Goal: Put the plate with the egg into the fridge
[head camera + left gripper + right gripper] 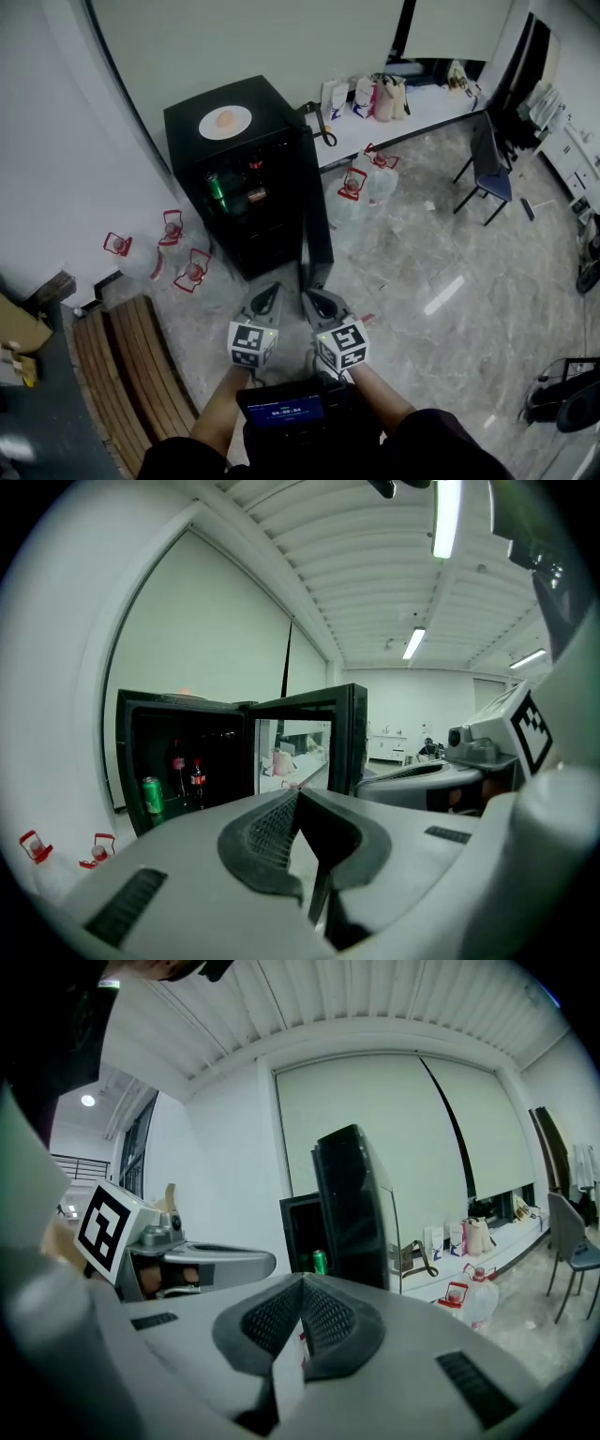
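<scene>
On boxy black fridge [272,103]: round white plate [208,125], egg [226,119] | left tongs [272,289], right tongs [312,292] clenched

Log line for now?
fridge: door open | plate with egg: on fridge top | left claw: shut, empty | right claw: shut, empty

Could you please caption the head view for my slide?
Shut and empty, the left gripper and right gripper face the open fridge; the plate with the egg sits on top.

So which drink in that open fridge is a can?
The green can, leftmost; the two to its right are dark bottles with red labels.
</scene>
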A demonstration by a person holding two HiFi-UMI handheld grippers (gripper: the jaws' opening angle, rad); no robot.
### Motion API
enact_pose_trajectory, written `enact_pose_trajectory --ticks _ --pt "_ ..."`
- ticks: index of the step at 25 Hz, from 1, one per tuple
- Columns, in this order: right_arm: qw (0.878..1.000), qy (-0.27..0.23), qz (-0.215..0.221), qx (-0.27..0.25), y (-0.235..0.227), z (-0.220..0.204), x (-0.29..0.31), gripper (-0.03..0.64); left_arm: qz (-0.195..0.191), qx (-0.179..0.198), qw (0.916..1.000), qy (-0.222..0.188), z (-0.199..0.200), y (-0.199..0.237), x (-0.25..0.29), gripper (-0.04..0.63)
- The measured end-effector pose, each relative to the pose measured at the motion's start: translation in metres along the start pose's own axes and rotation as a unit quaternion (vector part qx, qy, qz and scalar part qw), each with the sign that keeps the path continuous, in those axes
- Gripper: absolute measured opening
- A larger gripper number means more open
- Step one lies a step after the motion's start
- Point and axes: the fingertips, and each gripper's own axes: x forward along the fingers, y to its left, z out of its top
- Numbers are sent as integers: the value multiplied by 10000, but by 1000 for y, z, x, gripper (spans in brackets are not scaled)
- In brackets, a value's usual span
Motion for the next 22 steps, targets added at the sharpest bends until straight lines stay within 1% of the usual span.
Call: enact_pose_trajectory --ticks 3,5,8,10,13,16,18,20,22 --pt "9999 -91 1 -56 10 8 7 8 -110 210 9997 -95 13 13 -12 11" --pt "9998 -81 14 -170 19 12 14 9 -184 453 9987 -144 21 27 -20 11" --pt "9983 -72 -59 -568 30 18 27 8 -313 985 9945 -168 35 52 -33 11" --pt "9954 -241 -184 -912 36 29 39 9 -363 1439 9887 -195 49 71 -41 11" --pt "9876 -395 -408 -1462 45 50 58 8 -361 2164 9754 -226 80 105 -50 11" --pt "9763 -545 -481 -2037 55 78 86 9 -372 2836 9582 -114 109 140 -42 9" --pt "9668 -608 -540 -2423 59 99 104 9 -387 3195 9467 -79 130 161 -31 11" --pt "9525 -645 -658 -2903 60 122 124 8 -412 3486 9364 -18 150 184 -14 9" --pt "9319 -671 -765 -3481 58 147 149 8 -461 3768 9250 135 169 207 9 11"
